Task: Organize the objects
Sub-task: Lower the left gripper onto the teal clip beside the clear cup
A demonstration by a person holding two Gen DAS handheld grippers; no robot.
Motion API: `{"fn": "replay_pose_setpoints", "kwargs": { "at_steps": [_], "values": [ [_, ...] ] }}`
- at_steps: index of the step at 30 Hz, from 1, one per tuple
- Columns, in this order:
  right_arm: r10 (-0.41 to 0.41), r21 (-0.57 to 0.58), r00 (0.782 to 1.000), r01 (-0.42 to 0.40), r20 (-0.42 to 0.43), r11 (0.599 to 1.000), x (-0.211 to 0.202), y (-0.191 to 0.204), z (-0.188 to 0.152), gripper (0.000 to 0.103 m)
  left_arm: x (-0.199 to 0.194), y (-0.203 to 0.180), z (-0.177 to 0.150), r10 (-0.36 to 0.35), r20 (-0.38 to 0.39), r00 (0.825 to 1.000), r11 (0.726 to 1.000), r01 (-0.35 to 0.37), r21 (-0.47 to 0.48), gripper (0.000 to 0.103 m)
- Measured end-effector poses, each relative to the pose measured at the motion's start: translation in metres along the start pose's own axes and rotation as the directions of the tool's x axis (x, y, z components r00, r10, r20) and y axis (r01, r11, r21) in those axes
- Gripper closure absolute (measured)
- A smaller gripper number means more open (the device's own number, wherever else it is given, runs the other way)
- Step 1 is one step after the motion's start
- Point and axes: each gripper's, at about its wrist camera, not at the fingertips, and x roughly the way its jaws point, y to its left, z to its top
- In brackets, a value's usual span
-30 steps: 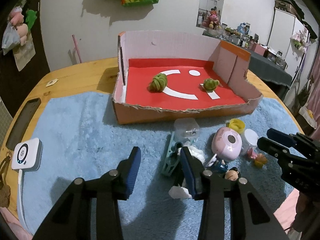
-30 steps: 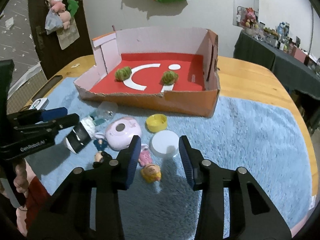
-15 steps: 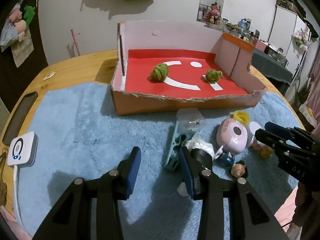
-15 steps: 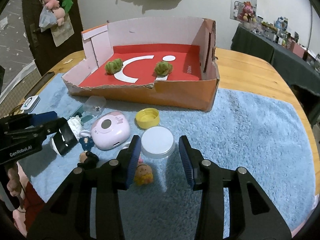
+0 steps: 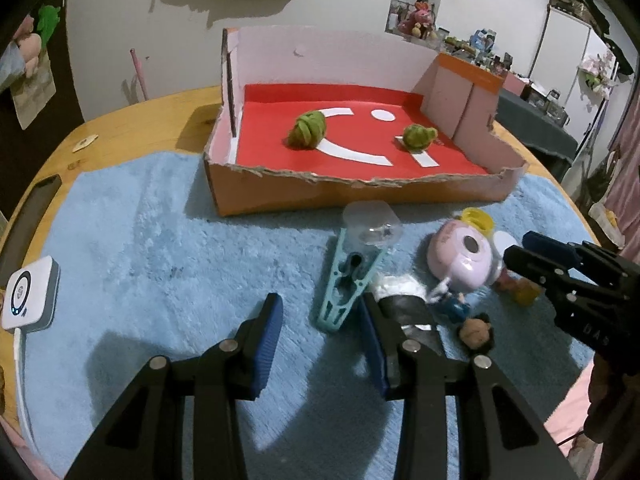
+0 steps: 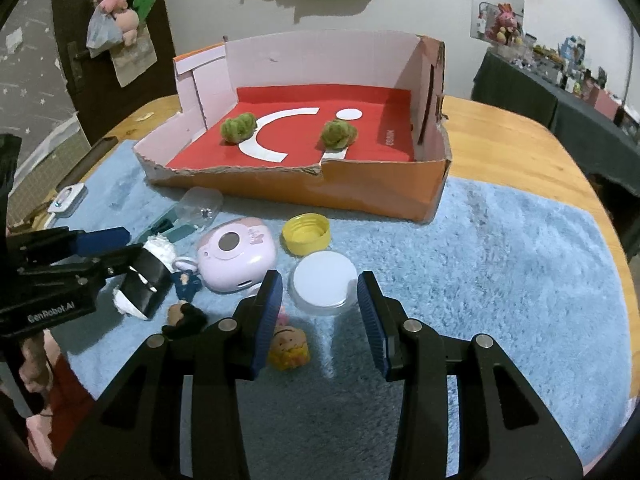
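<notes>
Two green balls (image 6: 239, 129) (image 6: 339, 134) on the red floor of the torn cardboard box (image 6: 360, 196), well apart. Just in front of the box, on the blue rug (image 6: 500, 248): yellow cap (image 6: 306, 234), white lid (image 6: 323, 282), pink toy camera (image 6: 236, 258), clear case (image 5: 372, 226), teal clip (image 5: 344, 288), small figures (image 6: 289, 347). Right gripper (image 6: 320, 312) jaws parted, empty, low over the rug with the white lid just ahead between the tips. Left gripper (image 5: 322, 334) jaws parted, gripping nothing, clip between the tips, black-and-white thing (image 6: 142, 280) touching its right finger.
</notes>
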Motion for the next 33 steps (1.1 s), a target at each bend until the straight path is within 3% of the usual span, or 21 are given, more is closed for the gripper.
{"fn": "replay_pose_setpoints", "kwargs": {
  "at_steps": [5,21,23,24,25,33],
  "values": [
    [0.029,0.028,0.999,-0.028,-0.024,0.999,0.008,-0.006,0.0,0.065,0.001,-0.001,0.001,0.01,0.002,1.0,1.0,-0.01,0.02,0.063],
    [0.007,-0.003,1.0,-0.007,-0.02,1.0,0.016,0.001,-0.003,0.065,0.013,-0.004,0.013,0.015,0.022,1.0,0.999,-0.016,0.051,0.063],
    [0.008,-0.002,1.0,-0.008,-0.02,1.0,0.016,0.001,-0.003,0.065,0.012,-0.004,0.012,0.003,0.024,1.0,0.999,-0.004,0.053,0.069],
    [0.008,-0.002,1.0,-0.008,-0.02,1.0,0.015,0.001,-0.003,0.065,0.012,-0.004,0.011,-0.005,0.023,1.0,0.999,0.003,0.052,0.08],
    [0.007,-0.002,1.0,-0.007,-0.02,1.0,0.016,0.001,-0.002,0.065,0.011,-0.004,0.01,-0.009,0.024,1.0,0.999,0.008,0.053,0.082],
    [0.023,0.002,1.0,-0.023,-0.012,1.0,0.011,0.004,-0.005,0.065,0.005,-0.006,0.004,-0.036,0.023,0.999,0.998,0.035,0.052,0.086]
  ]
}}
